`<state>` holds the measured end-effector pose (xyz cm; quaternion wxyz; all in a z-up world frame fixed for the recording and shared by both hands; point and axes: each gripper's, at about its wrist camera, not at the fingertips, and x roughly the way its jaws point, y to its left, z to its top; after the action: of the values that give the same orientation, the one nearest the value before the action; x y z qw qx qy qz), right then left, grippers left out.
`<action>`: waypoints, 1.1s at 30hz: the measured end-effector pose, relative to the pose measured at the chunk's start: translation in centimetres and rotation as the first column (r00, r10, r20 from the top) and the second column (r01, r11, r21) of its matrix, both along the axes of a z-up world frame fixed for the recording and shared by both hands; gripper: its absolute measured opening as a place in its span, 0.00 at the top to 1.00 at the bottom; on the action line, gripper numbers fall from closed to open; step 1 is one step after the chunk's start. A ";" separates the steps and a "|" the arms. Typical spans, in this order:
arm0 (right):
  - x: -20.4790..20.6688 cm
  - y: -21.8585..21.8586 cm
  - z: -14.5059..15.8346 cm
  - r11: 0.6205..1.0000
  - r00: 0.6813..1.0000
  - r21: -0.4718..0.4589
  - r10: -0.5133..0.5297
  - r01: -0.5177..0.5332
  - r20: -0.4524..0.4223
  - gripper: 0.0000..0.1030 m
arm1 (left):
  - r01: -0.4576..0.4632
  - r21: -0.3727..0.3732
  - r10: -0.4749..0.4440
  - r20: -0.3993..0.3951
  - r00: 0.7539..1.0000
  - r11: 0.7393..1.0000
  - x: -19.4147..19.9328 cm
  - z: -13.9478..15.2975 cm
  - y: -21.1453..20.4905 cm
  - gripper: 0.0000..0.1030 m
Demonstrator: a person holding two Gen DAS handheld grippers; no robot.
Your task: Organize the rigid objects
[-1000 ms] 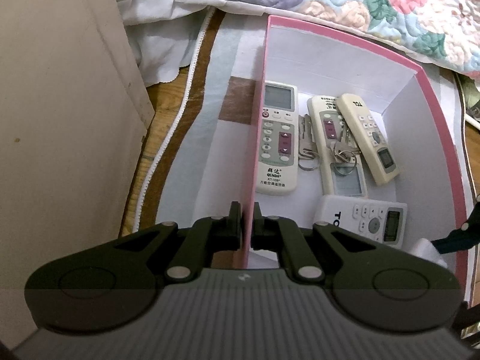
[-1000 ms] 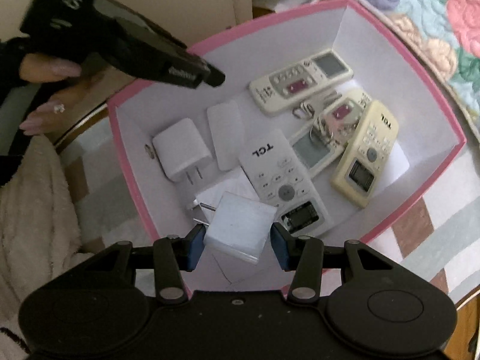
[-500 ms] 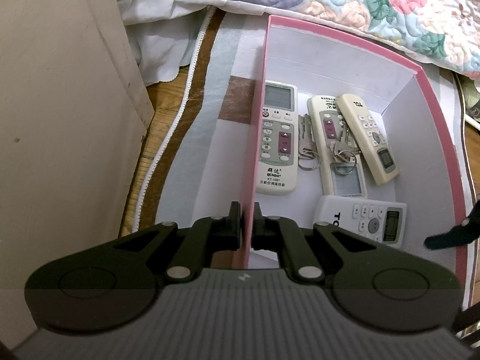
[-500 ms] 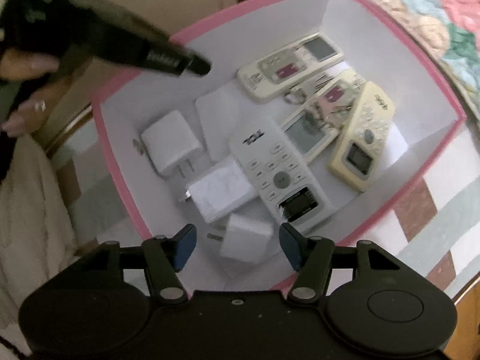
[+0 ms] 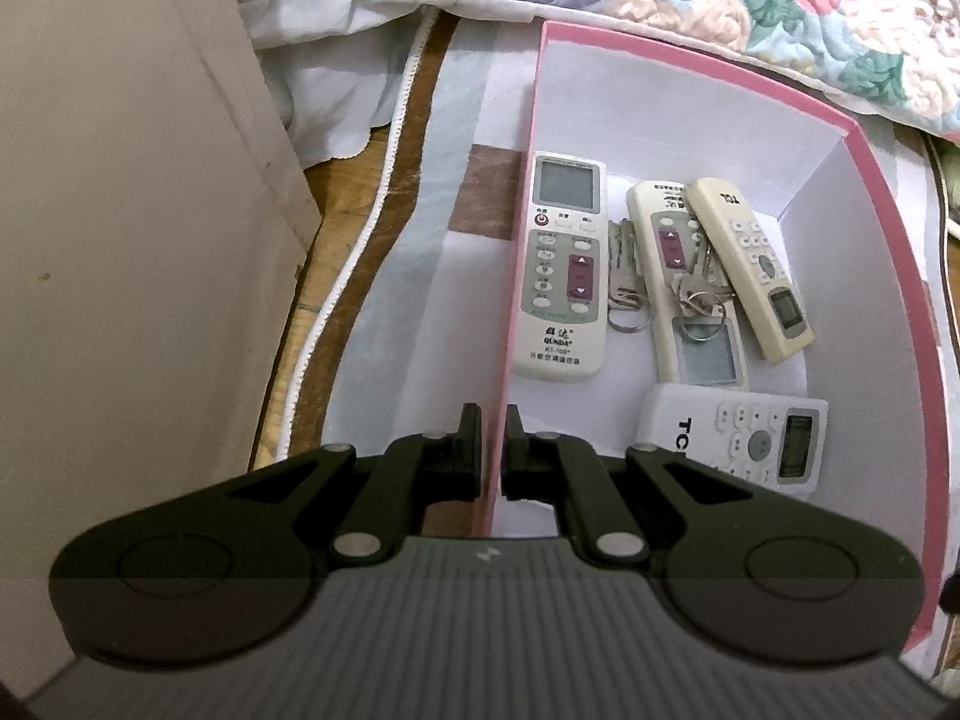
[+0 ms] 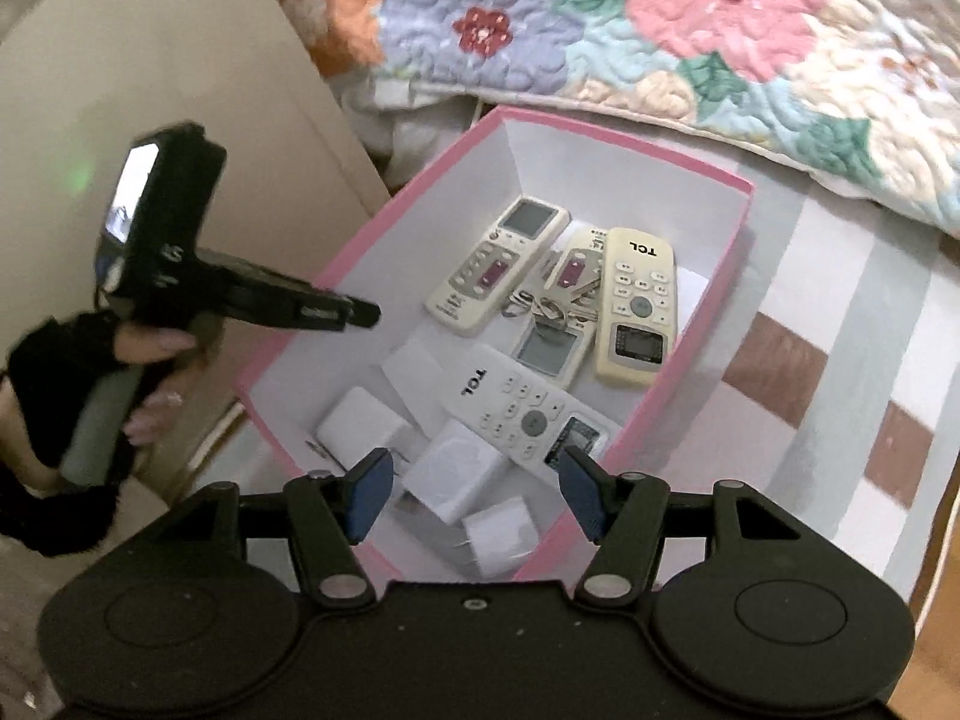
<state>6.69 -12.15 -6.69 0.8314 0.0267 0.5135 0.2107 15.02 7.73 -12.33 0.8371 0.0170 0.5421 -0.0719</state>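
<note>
A pink box with white inside [image 5: 888,276] [image 6: 738,222] holds several remotes, keys [image 5: 699,300] and white chargers. A QUNDA remote [image 5: 561,270], two cream remotes and a white TCL remote [image 5: 744,438] [image 6: 528,414] lie in it. My left gripper [image 5: 493,438] is shut on the box's left wall; it also shows in the right wrist view [image 6: 360,317]. My right gripper [image 6: 474,477] is open and empty above the box's near corner, over a small white charger [image 6: 498,534] and a larger white adapter [image 6: 456,468].
The box stands on a striped cloth [image 6: 840,372] over a wooden surface. A floral quilt [image 6: 660,30] lies behind it. A beige panel [image 5: 120,240] stands to the left. A gloved hand [image 6: 72,396] holds the left gripper.
My right gripper opened and let go of the small white charger, which now lies in the box. It then pulled back and up. The left gripper kept its hold on the wall.
</note>
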 end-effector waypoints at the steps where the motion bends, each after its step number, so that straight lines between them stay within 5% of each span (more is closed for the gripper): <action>1: -0.2 -0.2 0.1 1.000 1.000 0.011 -0.008 0.008 0.003 0.35 | 0.001 0.009 -0.001 0.005 1.000 1.000 -0.1 0.1 -0.1 0.95; 21: -4.1 -0.7 1.8 0.989 0.984 -0.047 -0.137 0.143 0.112 0.34 | -0.042 0.097 0.041 0.011 0.999 0.994 -3.9 3.9 -0.6 0.93; 24: -4.6 -0.9 1.9 0.986 0.982 -0.044 -0.156 0.161 0.105 0.34 | -0.040 0.124 0.039 0.013 0.999 0.991 -4.9 5.1 -0.6 0.80; 26: -4.8 -0.9 2.1 0.982 0.978 -0.063 -0.173 0.181 0.114 0.33 | -0.039 0.128 0.039 0.004 0.999 0.991 -5.6 5.9 -0.6 0.59; 30: -5.2 -1.1 2.4 0.974 0.971 -0.054 -0.213 0.220 0.110 0.32 | -0.023 0.161 0.021 0.014 1.000 0.987 -7.2 7.8 -0.8 0.50; 33: -5.7 -1.0 2.9 0.971 0.968 -0.058 -0.225 0.232 0.113 0.31 | -0.017 0.211 0.007 0.047 0.999 0.977 -8.4 9.4 -1.2 0.33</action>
<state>0.97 -13.11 -3.78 0.8766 0.0452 0.4693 0.0963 6.58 6.53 -2.94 0.8431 0.1044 0.5274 -0.0084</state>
